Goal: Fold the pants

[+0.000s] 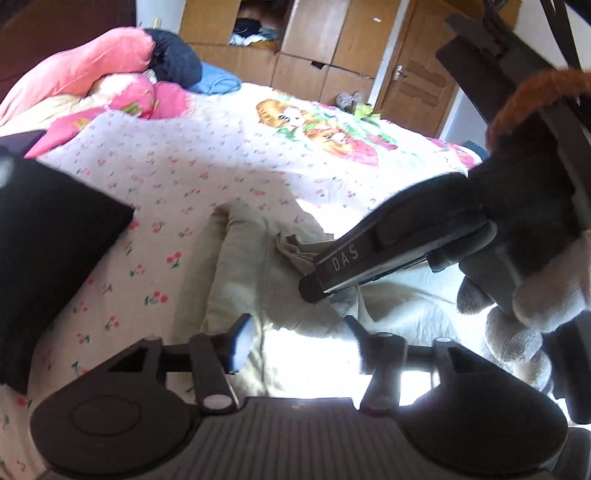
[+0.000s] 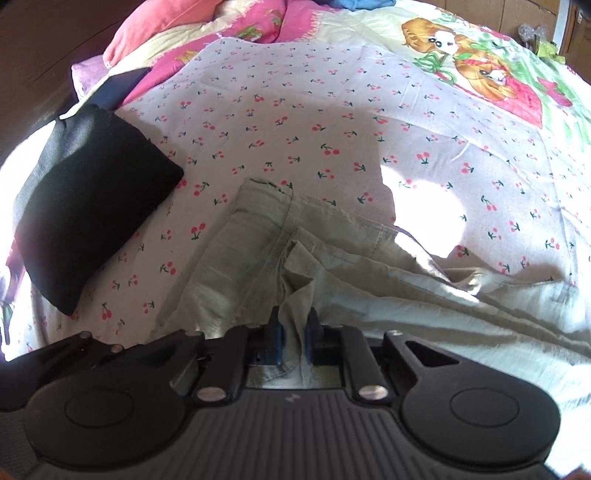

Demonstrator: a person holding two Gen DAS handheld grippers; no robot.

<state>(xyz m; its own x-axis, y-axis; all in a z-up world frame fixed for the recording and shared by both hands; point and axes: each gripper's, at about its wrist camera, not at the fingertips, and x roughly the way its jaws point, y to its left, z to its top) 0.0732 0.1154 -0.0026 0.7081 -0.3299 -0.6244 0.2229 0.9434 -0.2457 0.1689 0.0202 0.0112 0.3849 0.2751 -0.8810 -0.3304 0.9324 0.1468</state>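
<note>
Khaki pants (image 2: pixel 332 258) soft, limp; right gripper (image 2: pixel 294 338) jaws pinch a fabric ridge; left gripper (image 1: pixel 299 341) jaws wide, empty; grab hem next.

The right gripper (image 2: pixel 294 338) pinches a bunched ridge of the pale khaki pants (image 2: pixel 255 240) between its blue pads (image 2: pixel 277 339), with the two fingers close together and cloth filling the gap. From that pinch the pants spread over the cherry-print sheet (image 2: pixel 280 122): a folded part with a frayed edge runs away from the gripper, and wrinkled fabric trails off to its right into a bright patch of sunlight. A black folded garment (image 2: pixel 88 210) lies on the sheet to the left of the pants, apart from them. Beyond the sheet, a cartoon-print blanket (image 2: pixel 491 74) and pink bedding (image 2: pixel 177 26) are bunched at the far edge.
</note>
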